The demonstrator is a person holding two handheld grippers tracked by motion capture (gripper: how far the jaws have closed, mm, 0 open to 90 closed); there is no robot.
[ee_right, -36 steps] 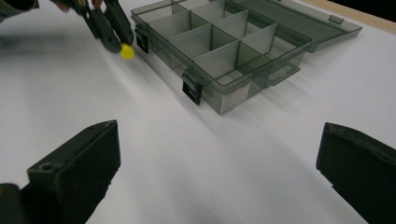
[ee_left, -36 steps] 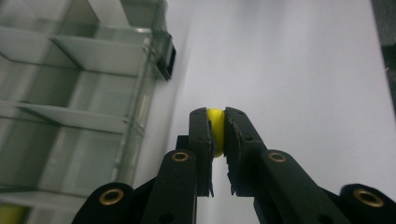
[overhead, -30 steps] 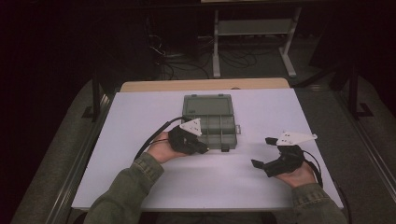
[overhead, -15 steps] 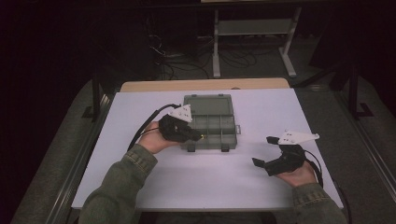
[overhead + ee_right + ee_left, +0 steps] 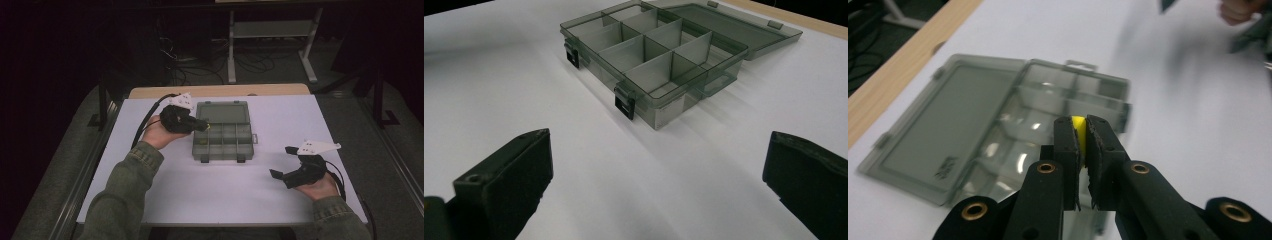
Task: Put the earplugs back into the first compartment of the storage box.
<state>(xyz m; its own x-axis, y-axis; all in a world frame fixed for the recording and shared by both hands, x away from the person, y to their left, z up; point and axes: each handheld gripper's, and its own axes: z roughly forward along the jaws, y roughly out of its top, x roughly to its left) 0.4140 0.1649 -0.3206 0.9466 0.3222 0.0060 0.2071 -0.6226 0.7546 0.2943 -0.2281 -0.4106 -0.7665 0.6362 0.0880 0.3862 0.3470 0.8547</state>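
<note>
Lid (image 5: 223, 112) now open, left gripper (image 5: 206, 126) lifted

Yellow piece (image 5: 1078, 129) mostly hidden between left tongs (image 5: 1079, 131); shape unclear; box (image 5: 998, 135) blurred.

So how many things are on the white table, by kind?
Hand-held grippers: 2, left hand-held gripper shut on a small yellow piece, right hand-held gripper open
Clear compartment box, lid open: 1
Small yellow piece: 1
Total: 4
</note>
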